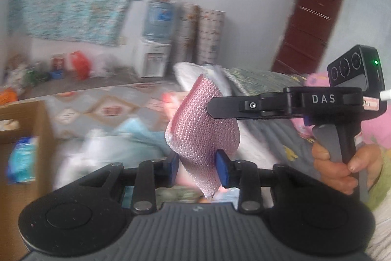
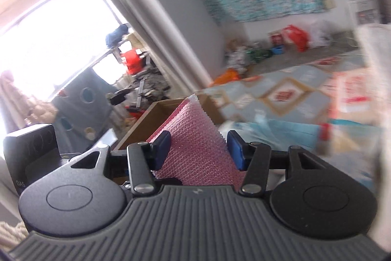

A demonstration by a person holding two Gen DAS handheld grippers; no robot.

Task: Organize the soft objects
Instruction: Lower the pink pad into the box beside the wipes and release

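A pink mesh scrub cloth [image 1: 202,129] is held up in the air. My left gripper [image 1: 198,168] is shut on its lower end, blue pads pressing both sides. My right gripper [image 1: 212,107] reaches in from the right, its black fingers at the cloth's upper right edge. In the right wrist view the same pink cloth [image 2: 193,146] stands between the blue pads of my right gripper [image 2: 199,151], which are spread wide beside it. A brown cardboard box [image 2: 156,119] lies behind the cloth, also at the left of the left wrist view [image 1: 22,138].
A patterned mat [image 1: 102,109] covers the surface, with light blue and white soft items [image 1: 136,138] lying on it. A blue packet [image 1: 22,158] sits in the box. A water dispenser [image 1: 156,40] and bags [image 1: 78,65] stand along the far wall.
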